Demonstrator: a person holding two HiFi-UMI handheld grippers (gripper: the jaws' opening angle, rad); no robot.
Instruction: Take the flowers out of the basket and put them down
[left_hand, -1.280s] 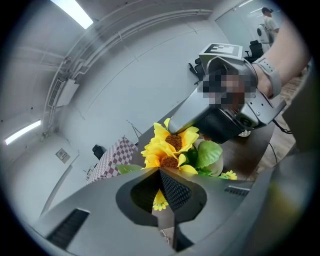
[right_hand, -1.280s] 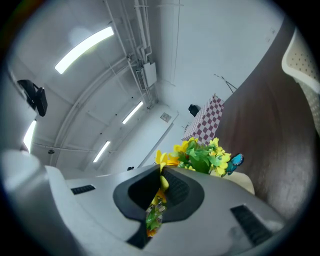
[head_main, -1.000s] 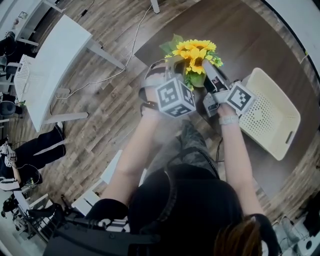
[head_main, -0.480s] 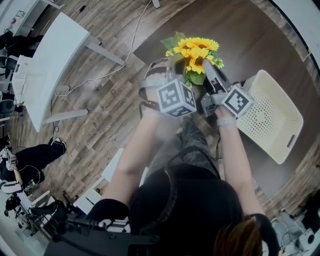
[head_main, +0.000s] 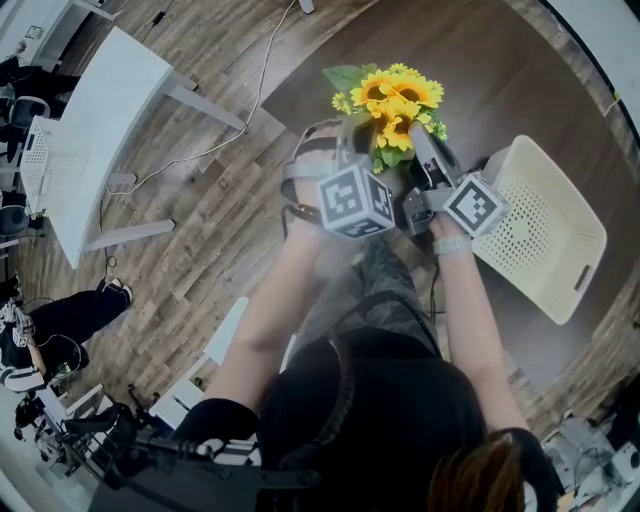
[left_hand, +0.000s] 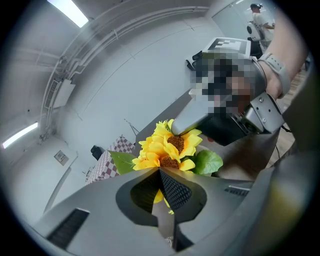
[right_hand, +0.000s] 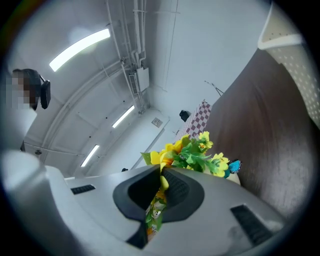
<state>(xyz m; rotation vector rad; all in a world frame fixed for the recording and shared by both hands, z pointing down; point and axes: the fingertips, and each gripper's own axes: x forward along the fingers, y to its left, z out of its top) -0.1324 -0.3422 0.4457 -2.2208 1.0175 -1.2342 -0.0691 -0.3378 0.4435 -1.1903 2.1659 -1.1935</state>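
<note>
Both left hand-held gripper (left_hand: 160, 171), right hand-held gripper (right_hand: 161, 174) pinching yellow flowers (head_main: 392, 100), perforated cream basket (head_main: 548, 240)

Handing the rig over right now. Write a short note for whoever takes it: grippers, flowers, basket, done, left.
Left gripper: shut on the flowers.
Right gripper: shut on the same bunch.
Flowers: held over the dark table, beside the basket, which looks empty.
Done: flowers are out of the basket.
Left: set the bunch on the table, then open both grippers.
</note>
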